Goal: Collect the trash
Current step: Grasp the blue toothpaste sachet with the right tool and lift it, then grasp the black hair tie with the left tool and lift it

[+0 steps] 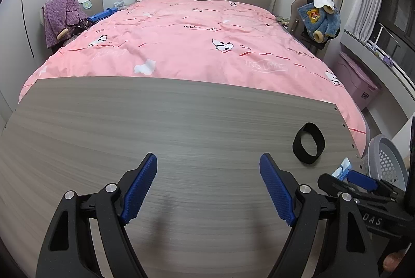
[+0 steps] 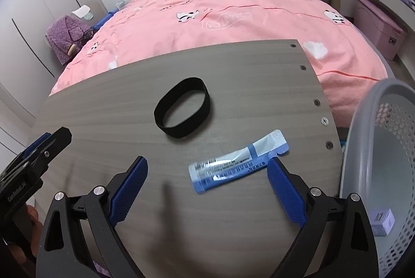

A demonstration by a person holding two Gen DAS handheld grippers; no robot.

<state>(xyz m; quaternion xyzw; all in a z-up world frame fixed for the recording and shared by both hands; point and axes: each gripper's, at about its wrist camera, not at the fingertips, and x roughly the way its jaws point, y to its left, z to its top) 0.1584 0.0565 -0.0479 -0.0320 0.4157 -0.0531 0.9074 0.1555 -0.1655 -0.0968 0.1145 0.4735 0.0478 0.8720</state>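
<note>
Sachet handling: the blue sachet (image 2: 237, 166) looks light, thin and limp — likely a slick foil or plastic that gives under the pads; lying flat, it may slide on the smooth wood rather than lift; best taken across its narrow middle, or by the crimped end that points toward the basket.
Sachet look: a long flat packet, pale blue with a darker blue stripe and small print; the sealed end is ribbed and slightly notched; it seems intact, though whether it is used up I cannot tell.
Sachet place: on the grey wood-grain surface (image 2: 233, 226), near the basket (image 2: 363, 138) and just short of the surface edge beside it.
Black band: a soft black band (image 2: 182, 107) stands on its edge further from the basket than the sachet, apart from it; probably floppy, easy to pinch through its wall.
Basket: a grey perforated basket past the surface edge; a small lilac box (image 2: 381, 221) lies inside.
Right hand-held gripper (image 2: 207, 184): fingers wide apart, nothing between the pads; the finger nearer the basket sits just at the sachet's crimped end, touching or not I cannot tell.
Left hand-held gripper (image 1: 208, 184): fingers wide apart over bare surface — holding nothing, well away from the basket.
</note>
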